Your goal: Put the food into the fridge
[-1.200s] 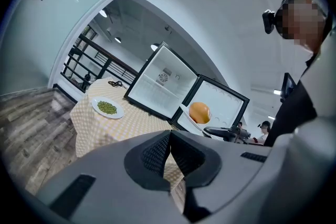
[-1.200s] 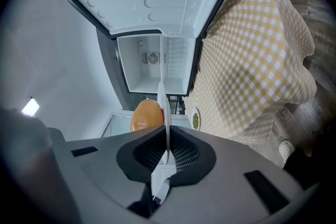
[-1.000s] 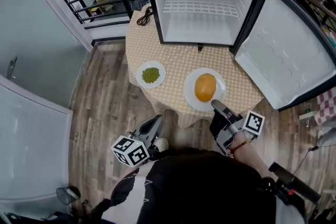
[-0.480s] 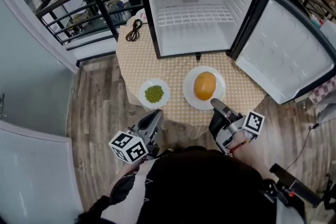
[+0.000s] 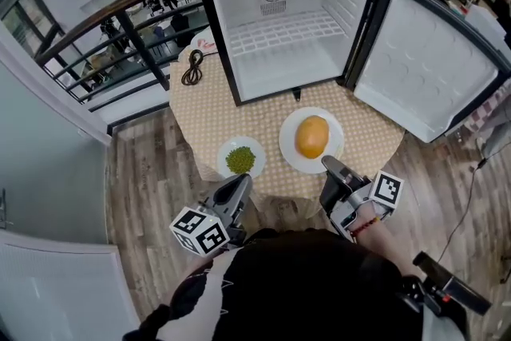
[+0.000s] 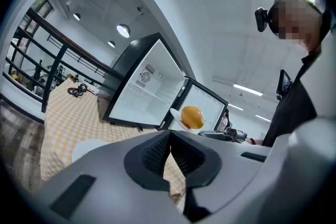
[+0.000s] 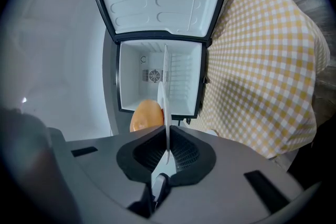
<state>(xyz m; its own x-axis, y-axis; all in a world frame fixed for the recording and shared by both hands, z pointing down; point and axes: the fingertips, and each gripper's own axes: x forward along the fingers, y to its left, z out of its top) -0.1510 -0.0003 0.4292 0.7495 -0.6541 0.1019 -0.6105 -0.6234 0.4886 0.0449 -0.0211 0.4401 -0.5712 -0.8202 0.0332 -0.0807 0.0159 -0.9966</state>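
On the table (image 5: 369, 133), the fridge (image 5: 295, 60) stands upper centre; before it, bread plate (image 5: 289, 146) right of greens plate (image 5: 225, 164); cable (image 5: 192, 68) left.

Both grippers are tapered bodies of grey and black plastic. The left gripper (image 5: 242, 181) carries a white cube (image 5: 198, 231) printed with black square markers, and the right gripper (image 5: 328, 164) carries a matching cube (image 5: 387, 189). In the left gripper view the housing is smooth light grey, with a dark recess around black ribbed pads (image 6: 156, 151) and flat dark rectangular insets; the right gripper view shows the same pads (image 7: 184, 152). The person wears a black top (image 5: 311, 275), a black-and-white patterned sleeve (image 5: 200, 283) on the left arm, and a red cord (image 5: 364, 224) round the right wrist
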